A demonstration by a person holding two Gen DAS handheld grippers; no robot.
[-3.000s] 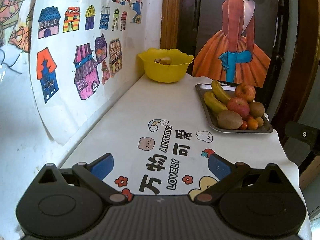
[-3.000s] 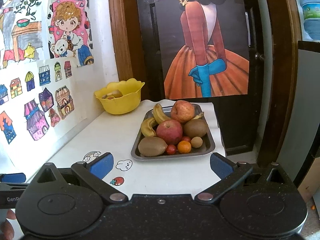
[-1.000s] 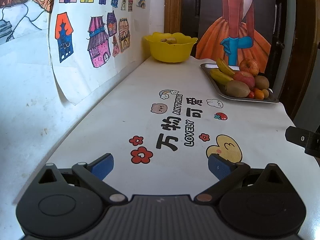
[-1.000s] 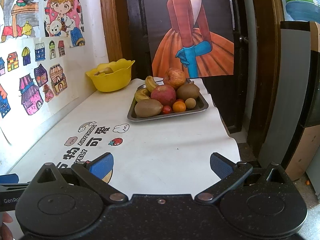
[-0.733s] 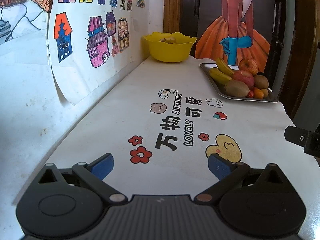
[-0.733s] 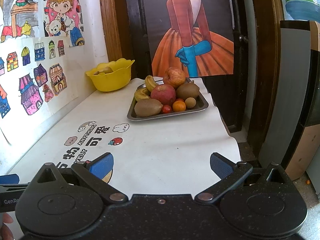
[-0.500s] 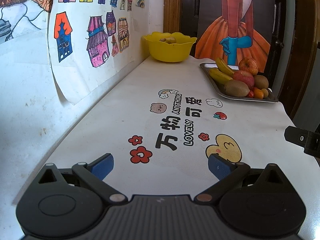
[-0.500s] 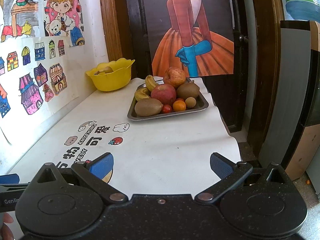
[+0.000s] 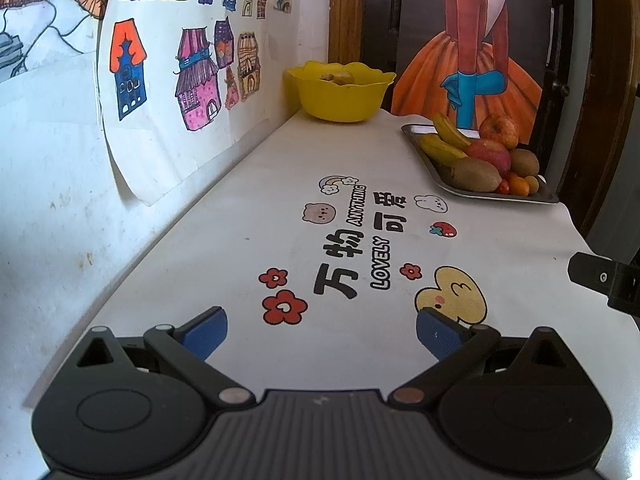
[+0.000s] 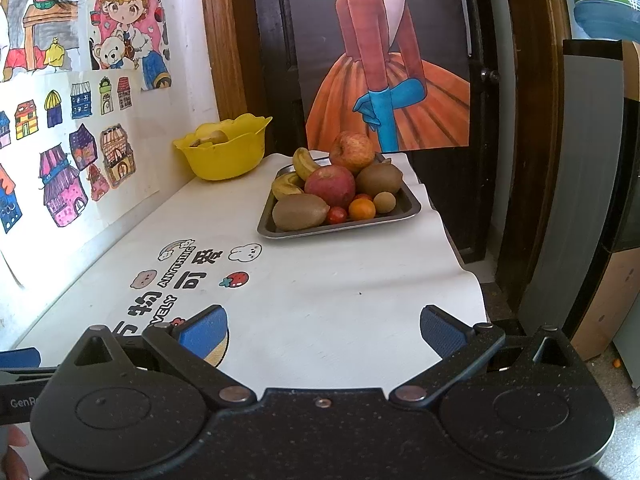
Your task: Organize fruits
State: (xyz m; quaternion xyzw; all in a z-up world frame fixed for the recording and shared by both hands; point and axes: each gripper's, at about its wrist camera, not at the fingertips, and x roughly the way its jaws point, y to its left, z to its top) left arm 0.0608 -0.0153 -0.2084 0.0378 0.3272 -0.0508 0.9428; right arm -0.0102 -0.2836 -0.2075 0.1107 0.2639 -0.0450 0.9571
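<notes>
Your left claw (image 9: 322, 330) sits low over the near end of the white tabletop (image 9: 248, 200), its blue pads (image 9: 204, 330) spread wide apart with nothing between them; printed flowers and a yellow heart cartoon show in the gap. Your right claw (image 10: 323, 330) is just as wide apart and holds nothing, hovering over the near right part of the tabletop (image 10: 340, 288).

The fruit lies far ahead of you, on the right side. A metal tray (image 10: 412, 208) carries the pile: a kiwi (image 10: 300, 212) at the near left corner, a red apple (image 10: 330, 186) behind it, a second kiwi (image 10: 379, 179) to the right of that apple, and another apple (image 10: 353, 151) on top at the far end. Two bananas (image 10: 304, 164) lean along the left side of the tray. At the near edge, side by side, sit a cherry tomato (image 10: 337, 215), a small orange (image 10: 362, 209) and a small brown round fruit (image 10: 384, 202).

At the far left corner, against the wall, stands a yellow bowl (image 10: 226, 158) with scalloped rim; some pale fruit shows inside, but you cannot tell what kind. From the left wrist view the same bowl (image 9: 340, 98) stands far ahead and the tray (image 9: 496, 196) lies to its right, well apart from both claws.

Drawings of houses (image 9: 192, 76) hang on the wall to your left, and a poster of a woman in an orange dress (image 10: 390, 92) covers the dark door behind the tray.
</notes>
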